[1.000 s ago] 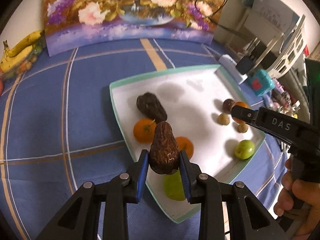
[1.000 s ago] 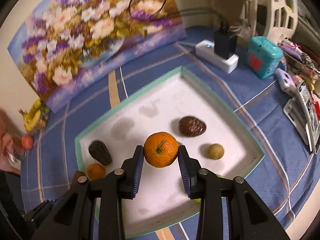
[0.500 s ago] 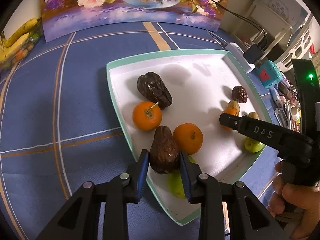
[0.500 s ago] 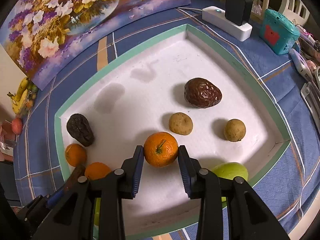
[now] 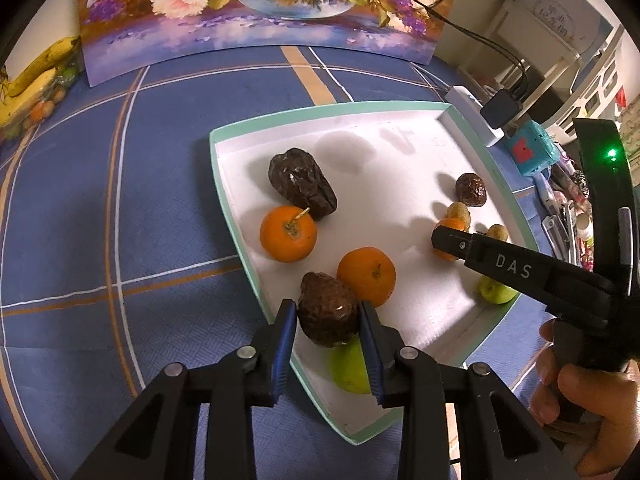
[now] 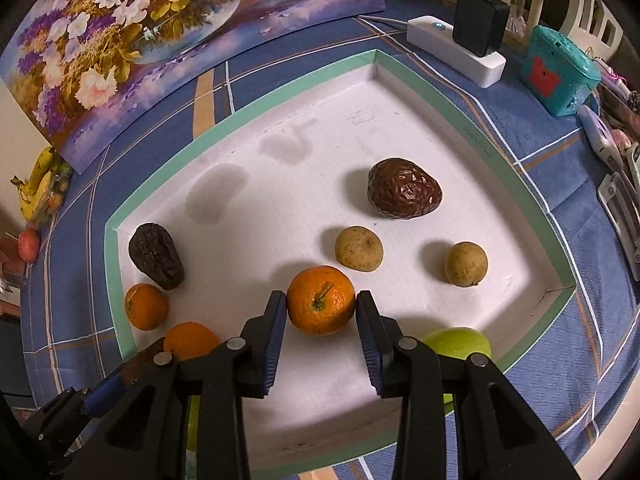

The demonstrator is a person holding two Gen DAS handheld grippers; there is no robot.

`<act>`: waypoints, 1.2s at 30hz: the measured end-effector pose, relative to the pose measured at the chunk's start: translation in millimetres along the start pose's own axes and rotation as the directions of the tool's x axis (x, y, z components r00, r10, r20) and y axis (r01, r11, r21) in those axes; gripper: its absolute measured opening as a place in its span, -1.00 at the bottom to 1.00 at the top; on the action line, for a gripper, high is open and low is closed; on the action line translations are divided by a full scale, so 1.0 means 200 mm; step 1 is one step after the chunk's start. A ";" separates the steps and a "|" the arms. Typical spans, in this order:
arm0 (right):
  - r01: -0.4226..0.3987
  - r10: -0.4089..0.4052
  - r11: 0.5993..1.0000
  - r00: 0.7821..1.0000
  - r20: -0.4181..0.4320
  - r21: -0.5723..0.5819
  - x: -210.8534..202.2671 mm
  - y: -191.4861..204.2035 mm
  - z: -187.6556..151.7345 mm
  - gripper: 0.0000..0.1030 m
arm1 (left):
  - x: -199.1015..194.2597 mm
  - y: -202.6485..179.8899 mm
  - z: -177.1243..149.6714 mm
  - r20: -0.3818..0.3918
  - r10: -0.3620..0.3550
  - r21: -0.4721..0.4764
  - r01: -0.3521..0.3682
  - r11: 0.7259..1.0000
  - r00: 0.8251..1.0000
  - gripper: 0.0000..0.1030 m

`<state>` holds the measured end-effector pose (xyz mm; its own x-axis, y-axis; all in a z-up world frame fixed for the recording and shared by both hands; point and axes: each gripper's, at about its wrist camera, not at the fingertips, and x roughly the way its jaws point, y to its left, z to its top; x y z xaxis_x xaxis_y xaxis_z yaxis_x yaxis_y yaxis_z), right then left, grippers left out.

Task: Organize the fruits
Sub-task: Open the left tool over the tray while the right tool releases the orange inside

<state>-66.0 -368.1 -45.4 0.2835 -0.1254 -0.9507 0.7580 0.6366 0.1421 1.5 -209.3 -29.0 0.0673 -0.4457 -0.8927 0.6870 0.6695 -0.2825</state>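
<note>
A white tray with a mint rim (image 5: 224, 168) lies on a blue plaid cloth. My left gripper (image 5: 328, 308) holds a wrinkled brown avocado (image 5: 326, 316) low over the tray's near corner, beside an orange (image 5: 366, 276). Its jaws are opening, but the pads still touch the fruit. A green fruit (image 5: 350, 368) lies under it. My right gripper (image 6: 321, 300) is shut on an orange (image 6: 321, 300), which sits low on the tray floor (image 6: 400, 140). One of its fingers (image 5: 500, 264) crosses the left wrist view.
The tray also holds a dark avocado (image 6: 156, 256), two oranges (image 6: 146, 306), a brown round fruit (image 6: 404, 194), two tan fruits (image 6: 359, 249) and a green fruit (image 6: 460, 342). Behind stand a floral painting (image 5: 260, 12), bananas (image 5: 36, 68), a power strip (image 6: 456, 56) and a teal box (image 6: 560, 72).
Both grippers sank toward the tray with their fruit. The brown avocado came down next to the near orange, and the right orange came down to the tray floor.
</note>
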 end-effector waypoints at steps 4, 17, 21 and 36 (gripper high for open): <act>0.004 -0.004 1.000 1.000 0.005 -0.009 -0.02 0.01 0.00 -0.15 | -0.04 0.00 0.01 0.015 -0.008 -0.004 0.008 1.000 1.000 -0.32; 0.007 -0.004 0.999 0.997 0.077 -0.045 -0.17 0.05 0.01 -0.15 | -0.17 0.15 0.05 0.090 0.002 -0.123 0.009 0.992 0.996 -0.31; 0.018 -0.014 0.999 0.997 0.072 -0.052 -0.16 0.06 0.01 0.10 | -0.15 0.25 0.06 0.077 0.104 -0.190 -0.088 0.978 0.992 0.50; 0.042 -0.032 0.989 0.997 0.073 -0.139 -0.12 0.17 -0.02 0.81 | -0.15 0.53 0.01 0.074 0.315 -0.353 -0.271 0.896 0.946 1.00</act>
<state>-49.9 -339.8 -18.4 0.3009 -0.2013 -0.9322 0.6800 0.7306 0.0617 73.8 -126.9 -31.7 0.3336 -0.2547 -0.9076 0.3421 0.9299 -0.1352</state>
